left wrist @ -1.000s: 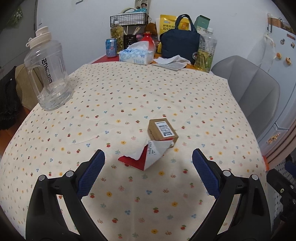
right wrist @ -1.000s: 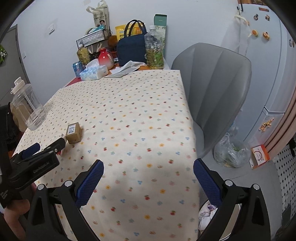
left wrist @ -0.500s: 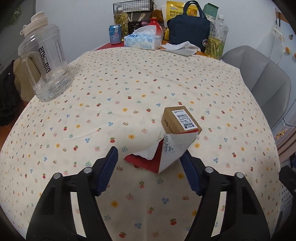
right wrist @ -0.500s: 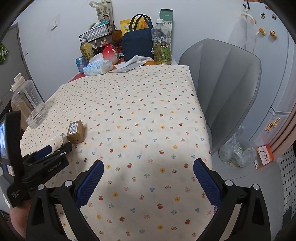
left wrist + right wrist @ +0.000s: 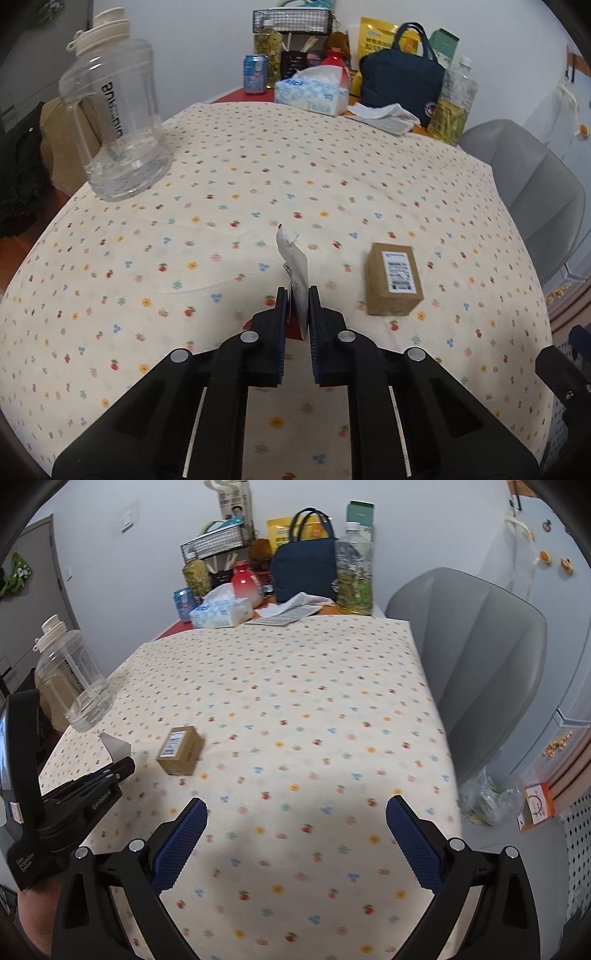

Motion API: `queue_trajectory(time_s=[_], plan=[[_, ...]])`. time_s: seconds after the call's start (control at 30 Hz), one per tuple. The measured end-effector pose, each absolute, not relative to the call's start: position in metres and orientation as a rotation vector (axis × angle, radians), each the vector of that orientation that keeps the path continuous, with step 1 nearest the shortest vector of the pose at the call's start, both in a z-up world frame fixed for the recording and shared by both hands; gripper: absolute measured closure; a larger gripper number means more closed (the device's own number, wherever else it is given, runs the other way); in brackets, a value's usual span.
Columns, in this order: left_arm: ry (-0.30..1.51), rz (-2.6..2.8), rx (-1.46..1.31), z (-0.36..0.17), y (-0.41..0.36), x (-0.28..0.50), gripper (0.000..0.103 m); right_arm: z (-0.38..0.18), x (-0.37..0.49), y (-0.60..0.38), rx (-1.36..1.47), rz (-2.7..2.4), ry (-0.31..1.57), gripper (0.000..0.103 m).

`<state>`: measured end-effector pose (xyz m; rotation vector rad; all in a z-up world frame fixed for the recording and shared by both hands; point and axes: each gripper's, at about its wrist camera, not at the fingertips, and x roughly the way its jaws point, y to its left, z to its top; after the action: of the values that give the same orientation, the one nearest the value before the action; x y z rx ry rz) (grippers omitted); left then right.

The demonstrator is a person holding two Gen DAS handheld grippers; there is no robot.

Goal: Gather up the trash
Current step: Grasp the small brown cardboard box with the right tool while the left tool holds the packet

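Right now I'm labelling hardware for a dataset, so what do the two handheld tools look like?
Both match: matte black plastic linkage arms with round silver pivot pins, ending in flat fingers faced with blue textured pads. The left tool shows white lettering on its side in the right wrist view. The right tool shows the blue pads most clearly. No cables or sleeves are visible.

Tablecloth [image 5: 229,177]: matt woven cloth, fine ribbed texture, small printed flowers. Water jug [image 5: 114,122]: clear glossy plastic, matt cream cap. Small box [image 5: 394,284]: matt brown cardboard, smooth white paper label. Wrapper [image 5: 295,273]: thin white paper-like sheet, creased. Left gripper [image 5: 297,314]: matt black plastic, bright metal pins. Right gripper [image 5: 295,834]: pads [image 5: 179,843] of textured blue rubber. Chair [image 5: 480,657]: smooth grey shell.
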<state>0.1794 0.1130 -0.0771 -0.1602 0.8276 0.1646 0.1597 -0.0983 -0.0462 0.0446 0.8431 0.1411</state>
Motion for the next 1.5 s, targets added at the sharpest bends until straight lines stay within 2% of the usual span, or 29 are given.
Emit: queue_trajectory(time_s=[0.6, 1.1, 1.17, 1.2, 1.23, 1.27, 1.5], plan=[[0.786, 0.309, -0.241, -0.073, 0.186, 0.167, 0.092, -0.049, 0.188, -0.014, -0.038, 0.287, 0.856, 0.009], [0.794, 0.353, -0.262, -0.085, 0.213, 0.162, 0.092, -0.070, 0.215, 0.026, -0.079, 0.295, 0.890, 0.022], [0.800, 0.353, -0.264, -0.087, 0.213, 0.163, 0.092, -0.071, 0.217, 0.028, -0.080, 0.294, 0.892, 0.027], [0.802, 0.353, -0.262, -0.088, 0.212, 0.164, 0.092, -0.073, 0.217, 0.029, -0.079, 0.295, 0.894, 0.038], [0.805, 0.350, -0.257, -0.089, 0.210, 0.166, 0.092, -0.075, 0.219, 0.028, -0.073, 0.300, 0.906, 0.057], [0.805, 0.348, -0.253, -0.089, 0.209, 0.166, 0.092, -0.079, 0.222, 0.028, -0.073, 0.309, 0.936, 0.068], [0.804, 0.332, -0.250, -0.088, 0.201, 0.167, 0.092, -0.074, 0.212, 0.020, -0.078, 0.317, 0.930, 0.070]])
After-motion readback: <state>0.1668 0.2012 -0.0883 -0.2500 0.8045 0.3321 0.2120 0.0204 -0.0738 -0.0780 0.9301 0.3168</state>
